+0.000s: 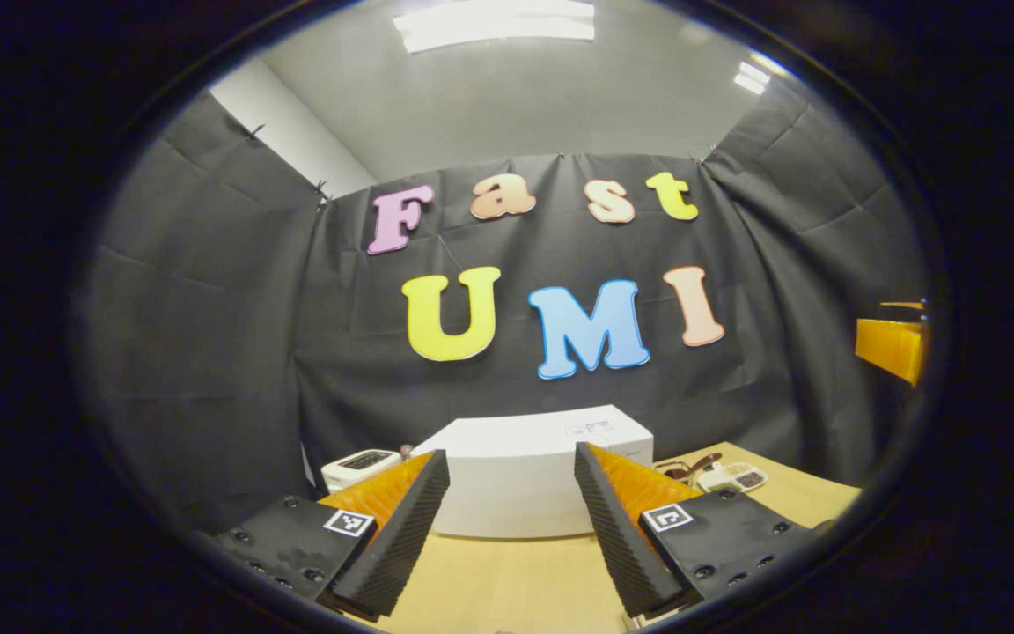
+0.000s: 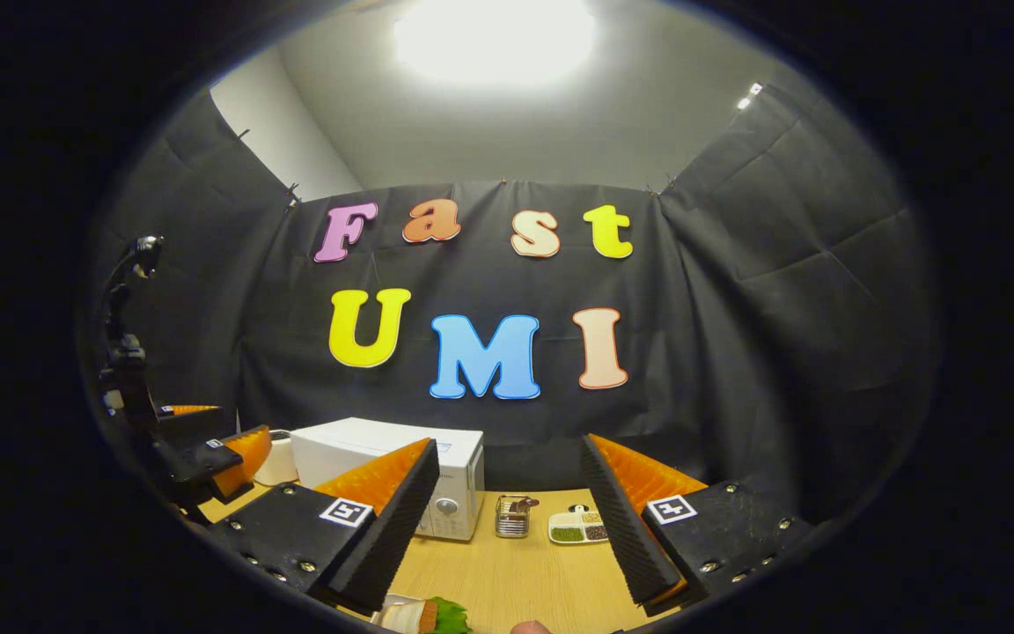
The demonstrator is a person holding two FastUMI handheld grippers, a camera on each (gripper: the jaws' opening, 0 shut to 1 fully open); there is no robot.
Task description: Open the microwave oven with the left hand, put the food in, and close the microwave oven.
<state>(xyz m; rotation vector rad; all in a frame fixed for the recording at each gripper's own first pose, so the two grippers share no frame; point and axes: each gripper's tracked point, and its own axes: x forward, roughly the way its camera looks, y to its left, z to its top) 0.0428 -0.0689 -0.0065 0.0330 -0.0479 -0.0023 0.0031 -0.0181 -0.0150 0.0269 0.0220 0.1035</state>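
Right now both of my grippers hang above a wooden table, and nothing is held in either one. Looking along my left gripper, its two fingers stand wide apart with empty air between them, and between them, farther off, sits the white microwave, closed, at the back of the table against the black cloth wall. Just left of the microwave is a small white appliance, and to its right lie a small divided dish and something dark beside it that I cannot make out. Looking along my right gripper, its fingers are also spread wide and empty; at the very bottom edge, near me on the table, I see the food, what looks like a sandwich with a green leaf. From this view the microwave's door and knob face right, and a small wire basket and the divided dish stand beside it. I judge that the task has barely begun: the door is not yet open. The next move calls for my left gripper to travel forward to the door's edge or handle, close there, and swing the door out.
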